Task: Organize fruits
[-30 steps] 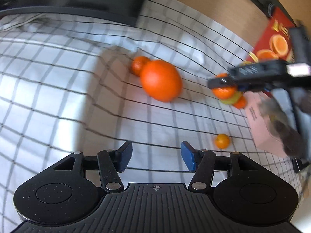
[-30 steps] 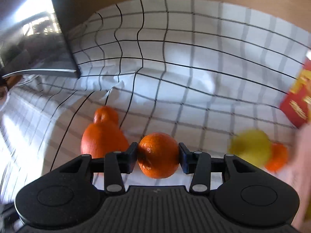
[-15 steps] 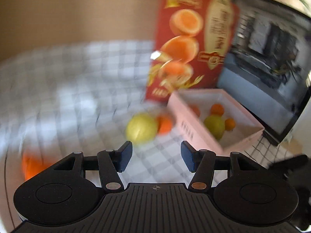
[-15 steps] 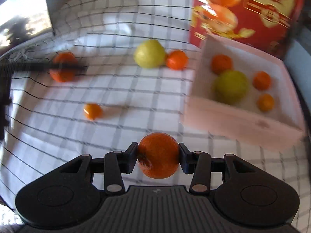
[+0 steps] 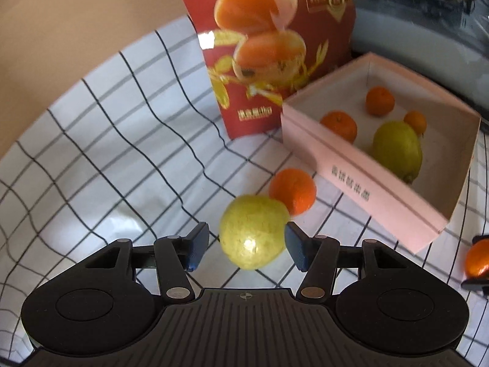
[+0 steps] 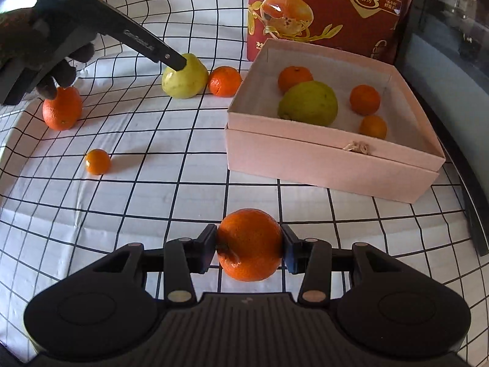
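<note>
Right gripper (image 6: pixel 249 244) clamped on an orange (image 6: pixel 249 244), both pads pressed to its sides, held above the checked cloth (image 6: pixel 152 208) in front of the pink box (image 6: pixel 330 162). Left gripper (image 5: pixel 247 246) with jaws apart around a yellow-green pear (image 5: pixel 253 231) — a gap showing at the left pad, the right pad just at the fruit's edge; contact there cannot be told. Seen from the right wrist view, one left finger (image 6: pixel 171 58) lying across the top of that pear (image 6: pixel 185 78), with a gloved hand (image 6: pixel 36 46) behind the tool at the upper left. Touching the pear on its box side, a small mandarin (image 5: pixel 292 191), just short of the box's near corner. Inside the box: a larger green pear (image 6: pixel 308 102) near the middle, with three small oranges around it — one behind (image 6: pixel 295 76), one to the right (image 6: pixel 364 99), one smaller at the front right (image 6: pixel 373 127). Loose on the cloth to the left, well apart from the box: a larger orange (image 6: pixel 62 108) under the gloved fingers and a tiny one (image 6: pixel 97 161) nearer the camera. Standing upright behind the box, a red snack bag (image 6: pixel 330 9) printed with egg-yolk pastries. Some motion blur in the left wrist view.
</note>
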### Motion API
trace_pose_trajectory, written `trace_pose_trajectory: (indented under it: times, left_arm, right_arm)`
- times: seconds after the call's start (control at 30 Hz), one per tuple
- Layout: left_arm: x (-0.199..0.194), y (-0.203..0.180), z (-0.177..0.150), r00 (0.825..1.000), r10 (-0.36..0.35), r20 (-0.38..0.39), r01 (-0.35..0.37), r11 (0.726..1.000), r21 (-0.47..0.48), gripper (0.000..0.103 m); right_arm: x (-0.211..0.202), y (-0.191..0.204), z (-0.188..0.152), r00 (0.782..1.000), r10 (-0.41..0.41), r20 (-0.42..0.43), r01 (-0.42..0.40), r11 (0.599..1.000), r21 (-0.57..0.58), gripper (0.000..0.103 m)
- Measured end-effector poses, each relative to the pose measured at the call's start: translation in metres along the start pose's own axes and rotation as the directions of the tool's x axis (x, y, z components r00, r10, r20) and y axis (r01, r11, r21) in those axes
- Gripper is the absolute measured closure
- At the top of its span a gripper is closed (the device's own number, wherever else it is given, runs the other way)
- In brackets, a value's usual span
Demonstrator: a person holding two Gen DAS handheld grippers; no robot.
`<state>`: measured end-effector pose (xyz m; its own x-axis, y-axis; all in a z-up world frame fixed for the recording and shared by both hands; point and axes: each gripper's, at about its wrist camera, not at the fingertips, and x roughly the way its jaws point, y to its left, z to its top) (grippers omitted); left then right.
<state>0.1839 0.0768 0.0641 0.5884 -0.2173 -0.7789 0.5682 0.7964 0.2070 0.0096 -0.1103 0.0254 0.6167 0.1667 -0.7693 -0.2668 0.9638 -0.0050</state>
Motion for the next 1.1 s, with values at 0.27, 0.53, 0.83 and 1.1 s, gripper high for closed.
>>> trace_pose_trajectory:
  times: [0.27,0.53,0.83,1.1]
  left_arm:
    - [0.022,0.003,-0.001,0.998,-0.056,-0.015,0.056,0.998,-0.026,0.037]
    - [0.032,0.004,0.002,0.999,-0.039,-0.011,0.038,0.997,-0.063,0.035]
    - [0.037,-0.002,0.001,1.000,0.005,-0.005,-0.005,0.998,-0.063,0.035]
    - [0.037,-0.001,0.000,1.000,0.003,-0.003,-0.004,0.995,-0.095,0.035]
  right_arm:
    - [0.005,0.005,0.000,1.000,-0.018,0.020,0.019,0.999,-0.029,0.059]
    - [0.008,0.007,-0.006,1.000,-0.016,0.019,0.016,1.000,-0.024,0.048]
    - [0.008,-0.001,-0.009,0.999,-0.034,0.028,0.034,0.999,0.017,0.034]
    - [0.007,-0.002,-0.014,0.998,-0.050,0.032,0.048,0.997,0.054,0.025]
